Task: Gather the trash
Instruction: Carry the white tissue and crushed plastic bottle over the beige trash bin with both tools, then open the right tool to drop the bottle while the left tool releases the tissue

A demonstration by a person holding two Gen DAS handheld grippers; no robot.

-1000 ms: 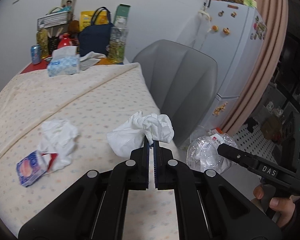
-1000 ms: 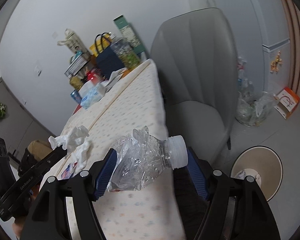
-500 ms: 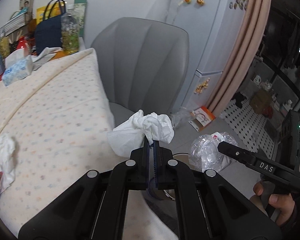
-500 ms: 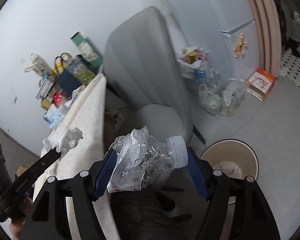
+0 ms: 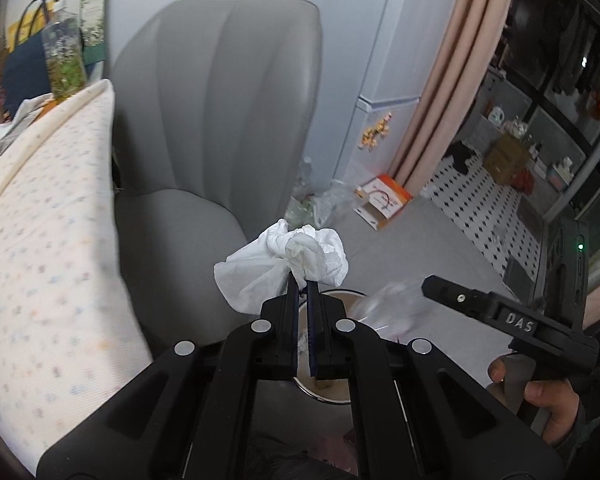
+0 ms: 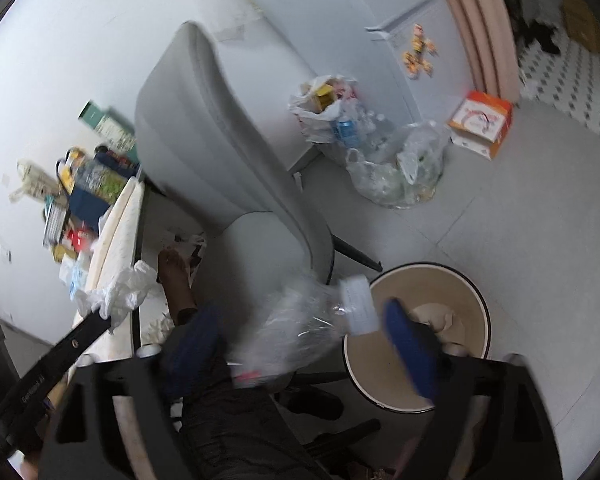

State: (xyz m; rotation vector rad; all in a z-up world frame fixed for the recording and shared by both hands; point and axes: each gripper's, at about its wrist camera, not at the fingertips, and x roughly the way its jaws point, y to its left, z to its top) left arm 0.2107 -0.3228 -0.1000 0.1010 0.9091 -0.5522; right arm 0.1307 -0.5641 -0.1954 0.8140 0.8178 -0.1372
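Observation:
My left gripper (image 5: 303,284) is shut on a crumpled white tissue (image 5: 300,256), held out past the table edge above a round beige trash bin (image 5: 332,398). The right wrist view shows that tissue (image 6: 120,292) at the left, beside the table. My right gripper (image 6: 302,344) hangs just left of the bin (image 6: 476,292), and its jaws are opening. Between the blue pads (image 6: 410,356) is a crushed clear plastic bottle (image 6: 312,316) with a white cap, blurred and no longer pressed. Some paper lies inside the bin.
A grey shell chair (image 5: 220,120) stands between the table with the dotted cloth (image 5: 40,240) and the bin. Bags of empty bottles (image 6: 392,160) and an orange box (image 6: 480,120) sit on the floor by the fridge. A person's foot (image 6: 176,276) is under the table.
Both grippers swung right, off the table and down toward the bin. The right jaws have spread and the bottle has come loose between them. The left gripper still holds the tissue.

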